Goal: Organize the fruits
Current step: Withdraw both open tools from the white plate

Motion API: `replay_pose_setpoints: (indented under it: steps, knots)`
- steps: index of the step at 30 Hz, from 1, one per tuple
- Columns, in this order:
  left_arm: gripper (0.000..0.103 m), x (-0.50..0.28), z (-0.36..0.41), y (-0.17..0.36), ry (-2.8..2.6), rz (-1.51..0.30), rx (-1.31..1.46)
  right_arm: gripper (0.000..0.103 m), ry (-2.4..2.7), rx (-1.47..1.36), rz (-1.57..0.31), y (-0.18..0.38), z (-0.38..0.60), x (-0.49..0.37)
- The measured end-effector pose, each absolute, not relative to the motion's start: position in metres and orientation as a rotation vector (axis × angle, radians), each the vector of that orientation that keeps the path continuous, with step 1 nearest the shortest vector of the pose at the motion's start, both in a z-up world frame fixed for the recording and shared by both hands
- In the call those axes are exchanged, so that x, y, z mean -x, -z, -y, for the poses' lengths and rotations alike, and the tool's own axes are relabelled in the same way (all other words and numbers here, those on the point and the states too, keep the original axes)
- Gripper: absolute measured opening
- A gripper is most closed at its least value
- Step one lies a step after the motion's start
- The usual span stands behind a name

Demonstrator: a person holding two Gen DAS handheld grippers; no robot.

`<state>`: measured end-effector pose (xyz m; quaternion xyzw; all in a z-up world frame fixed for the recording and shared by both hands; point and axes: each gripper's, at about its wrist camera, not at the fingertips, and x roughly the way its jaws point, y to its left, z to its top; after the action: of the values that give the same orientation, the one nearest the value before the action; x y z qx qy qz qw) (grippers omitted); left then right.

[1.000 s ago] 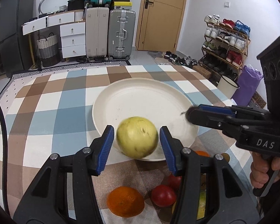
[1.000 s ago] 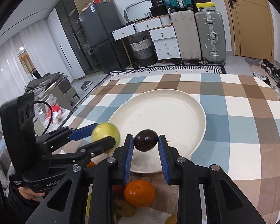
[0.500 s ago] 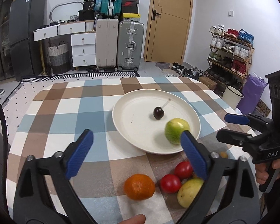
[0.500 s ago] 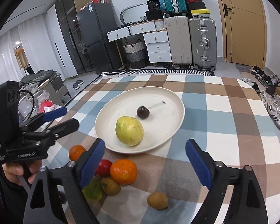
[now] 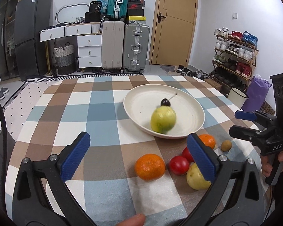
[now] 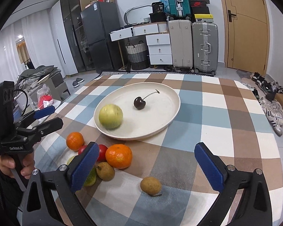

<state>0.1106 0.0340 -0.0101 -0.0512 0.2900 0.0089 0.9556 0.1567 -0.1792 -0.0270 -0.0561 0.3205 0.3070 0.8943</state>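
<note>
With both grippers [image 5: 141, 154] [image 6: 147, 166] empty and spread wide, the nearest tangerine [image 5: 150, 166] at the left's one o'clock seemingly awaited pickup for the plate [image 5: 179, 96].

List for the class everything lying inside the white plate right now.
Inside the white plate lie a yellow-green fruit near its front-left rim and a dark cherry with its stem, apart from each other. The patches under each fruit are covered.
</note>
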Motion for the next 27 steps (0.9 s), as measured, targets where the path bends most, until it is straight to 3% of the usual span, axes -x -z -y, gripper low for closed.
replay_pose_setpoints:
  steps: [27]
  knots:
    - [0.102,-0.11,-0.034,0.016,-0.011,-0.587,0.114,0.102,-0.599,0.188,-0.748,0.046,0.189,-0.156]
